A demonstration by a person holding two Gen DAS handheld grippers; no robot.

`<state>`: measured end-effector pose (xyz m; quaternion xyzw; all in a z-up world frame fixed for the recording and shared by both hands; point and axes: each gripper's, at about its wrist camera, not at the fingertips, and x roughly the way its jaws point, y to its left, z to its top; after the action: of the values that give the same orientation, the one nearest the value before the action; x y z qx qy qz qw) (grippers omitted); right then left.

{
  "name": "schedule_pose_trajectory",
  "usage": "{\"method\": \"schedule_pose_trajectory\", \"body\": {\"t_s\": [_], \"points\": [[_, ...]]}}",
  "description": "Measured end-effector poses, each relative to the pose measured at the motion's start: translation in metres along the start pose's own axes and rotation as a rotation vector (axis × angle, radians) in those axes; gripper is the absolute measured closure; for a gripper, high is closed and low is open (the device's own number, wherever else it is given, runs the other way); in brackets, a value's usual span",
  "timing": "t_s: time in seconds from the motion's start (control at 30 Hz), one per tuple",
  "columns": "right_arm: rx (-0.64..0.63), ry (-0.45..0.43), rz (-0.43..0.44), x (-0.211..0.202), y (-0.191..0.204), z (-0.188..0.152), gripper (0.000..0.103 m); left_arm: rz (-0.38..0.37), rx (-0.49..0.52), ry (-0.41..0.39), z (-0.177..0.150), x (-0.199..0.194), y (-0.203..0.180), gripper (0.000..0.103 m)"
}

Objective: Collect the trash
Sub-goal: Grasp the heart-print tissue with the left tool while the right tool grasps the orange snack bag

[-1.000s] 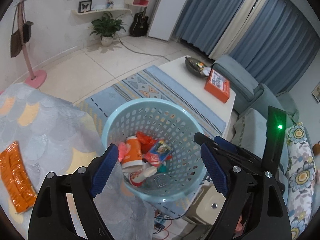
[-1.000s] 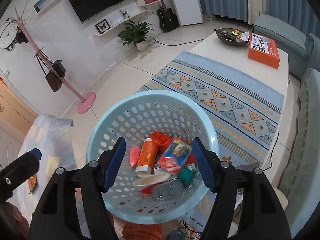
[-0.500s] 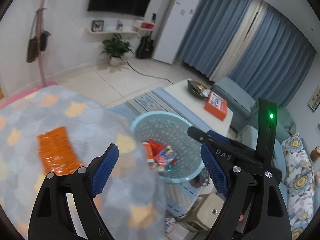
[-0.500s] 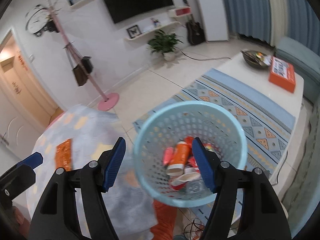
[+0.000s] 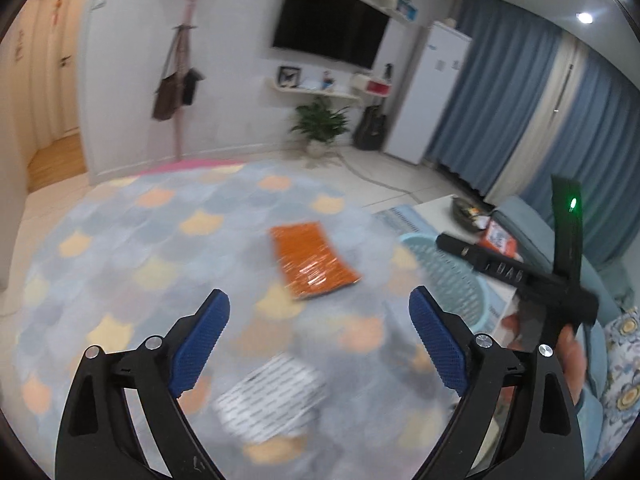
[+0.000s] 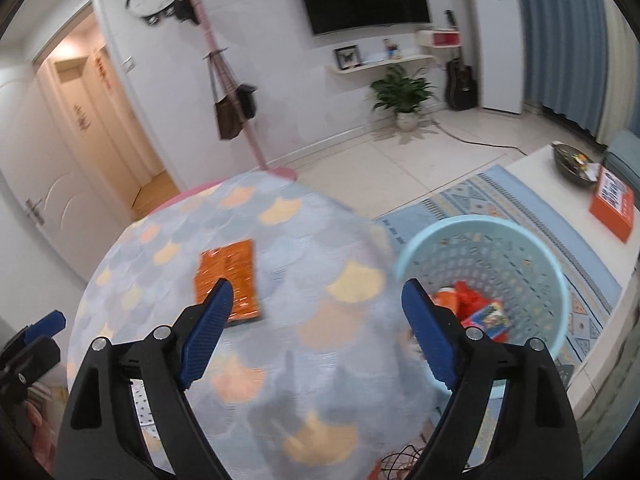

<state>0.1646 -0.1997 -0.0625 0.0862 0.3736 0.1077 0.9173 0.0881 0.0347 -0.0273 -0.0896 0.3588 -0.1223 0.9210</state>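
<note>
You are holding left gripper [image 5: 319, 312] jaws spread wide, gripping nothing | right gripper [image 6: 317, 300] jaws spread wide, empty | both hovering over orange wrapper [image 5: 311, 259] on tablecloth [image 5: 160, 240].

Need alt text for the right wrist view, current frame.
The open, empty right tool hangs over a round table with a scale-patterned cloth, where an orange packet lies flat. To the right, beside the table, a light blue perforated basket holds colourful trash. Living room behind; the image is motion-blurred.
</note>
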Motion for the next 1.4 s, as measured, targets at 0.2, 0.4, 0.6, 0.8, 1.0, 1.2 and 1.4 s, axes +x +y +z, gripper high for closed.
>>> {"method": "schedule_pose_trajectory", "body": {"t_s": [0.2,0.4,0.6,0.8,1.0,1.2,1.4], "points": [[-0.05,0.054,0.048,0.029,0.044,-0.004,0.015,0.046,-0.058,0.081,-0.041,0.006,0.053,0.013],[-0.1,0.051,0.113,0.053,0.077,-0.008,0.015,0.029,0.005,0.119,-0.064,0.018,0.053,0.013],[-0.129,0.077,0.06,0.082,0.088,-0.012,0.015,0.059,0.155,0.176,-0.084,0.042,0.027,0.013],[-0.119,0.123,0.036,0.104,0.086,-0.017,0.015,0.086,0.2,0.198,-0.097,0.051,0.019,0.014],[-0.136,0.163,0.002,0.119,0.09,-0.023,0.015,0.151,0.209,0.168,-0.098,0.046,0.016,0.033],[-0.205,0.174,-0.067,0.126,0.1,-0.026,0.015,0.107,0.163,0.129,-0.097,0.039,0.022,0.07],[-0.232,0.159,-0.1,0.125,0.105,-0.028,0.029,0.084,0.115,0.111,-0.091,0.04,0.028,0.077]]}}
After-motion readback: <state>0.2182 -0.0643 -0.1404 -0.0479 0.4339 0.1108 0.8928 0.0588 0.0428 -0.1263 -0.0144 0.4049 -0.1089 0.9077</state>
